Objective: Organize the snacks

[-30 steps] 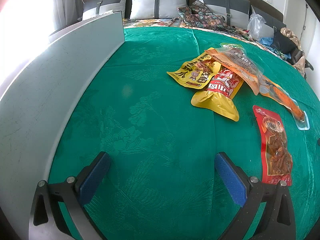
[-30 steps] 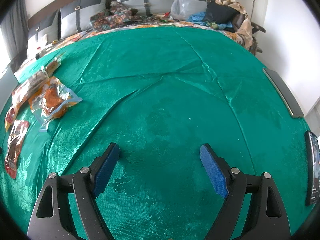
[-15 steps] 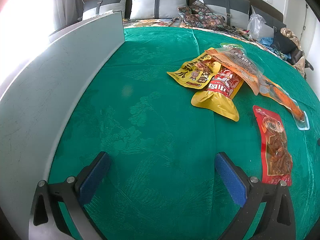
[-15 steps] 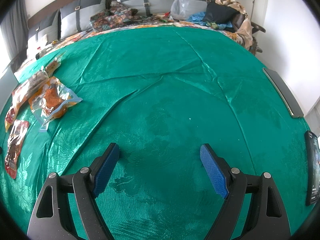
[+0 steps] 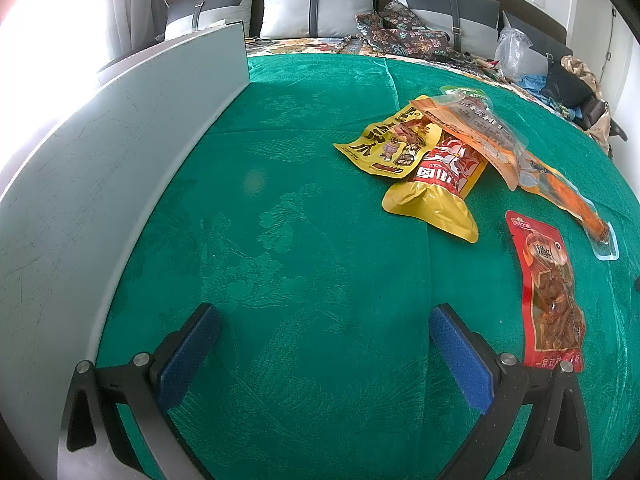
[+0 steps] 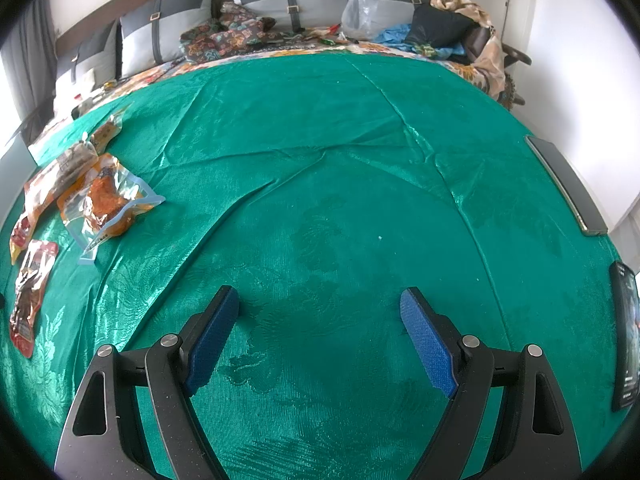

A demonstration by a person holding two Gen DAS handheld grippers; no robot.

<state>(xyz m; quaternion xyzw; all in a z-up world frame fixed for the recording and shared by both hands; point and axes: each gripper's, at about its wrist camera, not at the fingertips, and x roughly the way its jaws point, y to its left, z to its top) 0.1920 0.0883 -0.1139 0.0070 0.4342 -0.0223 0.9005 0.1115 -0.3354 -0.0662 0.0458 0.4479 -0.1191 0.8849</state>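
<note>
Several snack packets lie on the green cloth. In the left wrist view a yellow cartoon packet [image 5: 390,142], a yellow-and-red pouch [image 5: 438,188], an orange-and-clear packet [image 5: 486,128] and a long clear packet with orange food [image 5: 568,196] overlap in a heap. A red packet [image 5: 548,292] lies apart at the right. My left gripper [image 5: 324,320] is open and empty, short of the heap. My right gripper [image 6: 320,308] is open and empty over bare cloth. The heap [image 6: 96,196] and the red packet [image 6: 30,288] lie far to its left.
A tall grey board [image 5: 100,168] stands along the left edge of the cloth. Two dark flat devices [image 6: 566,184] [image 6: 626,340] lie at the right edge. Pillows [image 5: 316,8], patterned cloth and bags crowd the far end. The green cloth [image 6: 340,184] has creases.
</note>
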